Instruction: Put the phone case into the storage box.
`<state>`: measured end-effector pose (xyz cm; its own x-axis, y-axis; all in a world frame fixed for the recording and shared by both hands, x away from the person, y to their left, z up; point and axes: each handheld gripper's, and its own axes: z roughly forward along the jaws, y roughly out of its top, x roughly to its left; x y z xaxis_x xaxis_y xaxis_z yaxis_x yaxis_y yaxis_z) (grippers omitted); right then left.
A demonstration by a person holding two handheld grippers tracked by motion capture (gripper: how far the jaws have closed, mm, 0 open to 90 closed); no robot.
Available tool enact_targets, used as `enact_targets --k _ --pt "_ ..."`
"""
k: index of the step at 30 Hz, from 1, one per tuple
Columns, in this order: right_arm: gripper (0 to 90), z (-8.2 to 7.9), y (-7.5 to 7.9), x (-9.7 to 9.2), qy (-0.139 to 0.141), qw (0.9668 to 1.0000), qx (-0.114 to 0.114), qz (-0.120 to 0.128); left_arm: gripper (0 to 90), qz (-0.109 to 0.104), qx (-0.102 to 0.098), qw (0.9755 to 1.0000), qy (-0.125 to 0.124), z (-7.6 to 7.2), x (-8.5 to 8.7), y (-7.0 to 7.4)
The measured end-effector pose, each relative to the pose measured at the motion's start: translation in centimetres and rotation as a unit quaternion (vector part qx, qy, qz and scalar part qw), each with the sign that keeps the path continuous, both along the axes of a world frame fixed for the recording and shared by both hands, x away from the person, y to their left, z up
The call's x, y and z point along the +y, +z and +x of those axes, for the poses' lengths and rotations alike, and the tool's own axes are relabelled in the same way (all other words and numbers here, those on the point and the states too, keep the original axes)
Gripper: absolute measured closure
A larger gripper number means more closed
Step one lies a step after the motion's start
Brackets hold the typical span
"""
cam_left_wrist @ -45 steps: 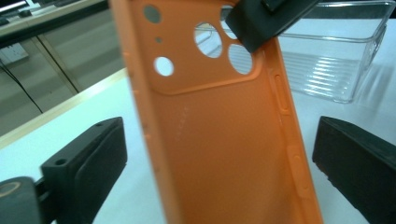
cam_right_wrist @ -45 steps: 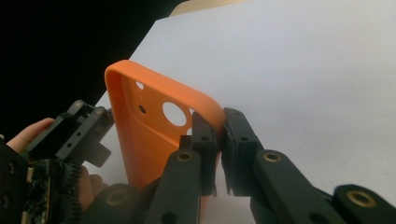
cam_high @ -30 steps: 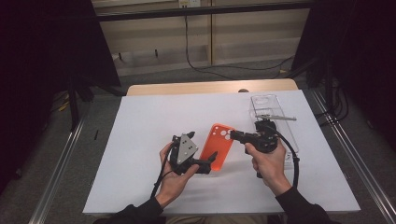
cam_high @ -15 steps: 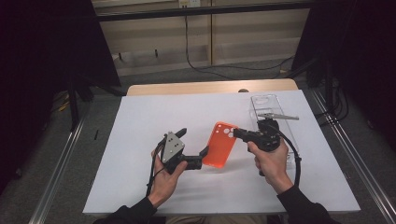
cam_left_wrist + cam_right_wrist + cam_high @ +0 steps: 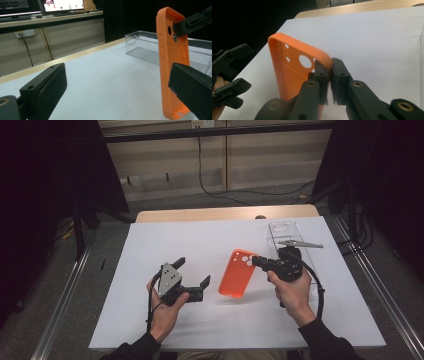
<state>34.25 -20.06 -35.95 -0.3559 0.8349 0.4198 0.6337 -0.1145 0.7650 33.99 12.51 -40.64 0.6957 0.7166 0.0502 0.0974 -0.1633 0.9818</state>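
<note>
An orange phone case (image 5: 239, 272) stands on edge on the white table (image 5: 210, 240), its lower end touching the surface. My right gripper (image 5: 257, 261) is shut on the case's upper corner by the camera cutout; in the right gripper view the jaws pinch the case's rim (image 5: 329, 75) and the hollow inside of the case (image 5: 292, 72) faces the camera. My left gripper (image 5: 191, 272) is open, left of the case and apart from it. In the left gripper view the case (image 5: 172, 62) stands just beyond my right-hand jaw, with the left gripper (image 5: 117, 95) holding nothing.
A clear plastic tray (image 5: 290, 234) sits at the table's far right behind the right hand, seen as a clear tray (image 5: 142, 46) beyond the case. The wooden table edge (image 5: 225, 213) runs along the far side. Cables trail from both grippers.
The left gripper has drawn back to the left, away from the case's lower edge. The right gripper has kept its hold and shifted the case slightly right and more upright.
</note>
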Motion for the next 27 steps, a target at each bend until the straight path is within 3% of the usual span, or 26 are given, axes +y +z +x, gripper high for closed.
enact_targets --k 14,27 --pt "84.0 0.0 0.2 -0.6 -0.003 1.0 -0.009 -0.001 1.7 -0.007 0.006 0.9998 0.015 -0.6 2.5 -0.4" --pt "84.0 0.1 0.5 -1.2 -0.011 0.9998 -0.018 -0.004 1.9 -0.028 0.001 0.9985 0.046 -1.3 5.4 -0.3"
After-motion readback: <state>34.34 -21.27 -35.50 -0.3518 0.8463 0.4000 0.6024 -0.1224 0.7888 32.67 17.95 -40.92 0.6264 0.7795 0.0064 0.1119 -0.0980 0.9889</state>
